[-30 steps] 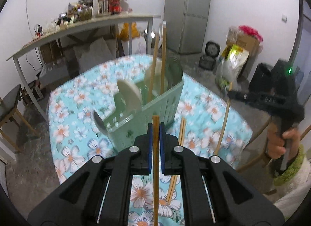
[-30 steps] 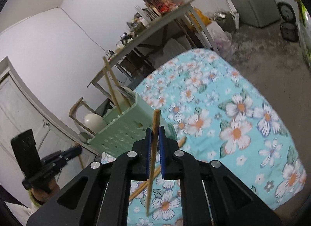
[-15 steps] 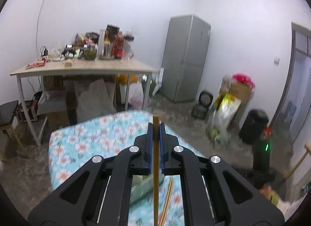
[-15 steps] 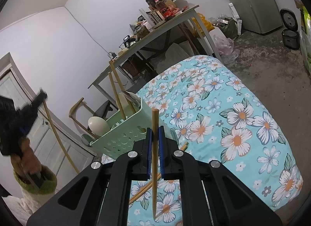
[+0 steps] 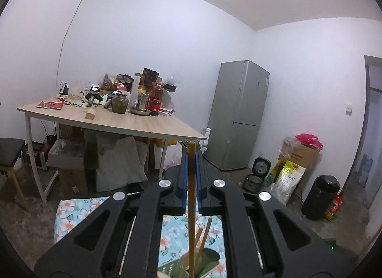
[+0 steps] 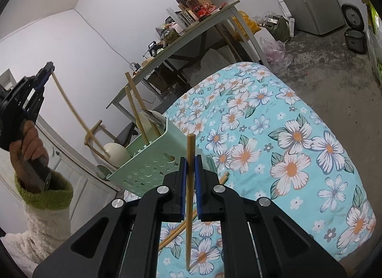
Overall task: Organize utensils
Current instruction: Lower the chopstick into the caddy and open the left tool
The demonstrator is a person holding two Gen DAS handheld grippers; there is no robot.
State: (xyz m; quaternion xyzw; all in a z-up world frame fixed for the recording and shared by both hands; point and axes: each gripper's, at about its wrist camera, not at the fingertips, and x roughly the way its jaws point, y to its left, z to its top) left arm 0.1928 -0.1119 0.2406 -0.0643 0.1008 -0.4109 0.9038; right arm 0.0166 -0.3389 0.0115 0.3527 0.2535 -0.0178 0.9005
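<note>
My left gripper (image 5: 191, 158) is shut on a wooden chopstick (image 5: 191, 208), raised high and held upright; its lower end hangs over the green utensil basket (image 5: 203, 263). From the right wrist view the left gripper (image 6: 49, 66) is up at the left with its chopstick (image 6: 71, 108) slanting down toward the basket (image 6: 148, 165). My right gripper (image 6: 188, 165) is shut on another chopstick (image 6: 189, 196), just in front of the basket. The basket holds two chopsticks (image 6: 136, 115), a knife and white spoons. Two chopsticks (image 6: 176, 230) lie on the floral tablecloth (image 6: 286, 158).
A wooden side table (image 5: 133, 122) loaded with jars and bottles stands behind. A grey fridge (image 5: 238, 115) is at the back right, with a rice cooker, boxes and a black bin (image 5: 320, 196) on the floor. A stool (image 5: 9, 149) is at the left.
My left gripper has lifted its chopstick high and tilted up, so the basket dropped to the bottom of its view. The right gripper stayed nearly still beside the basket.
</note>
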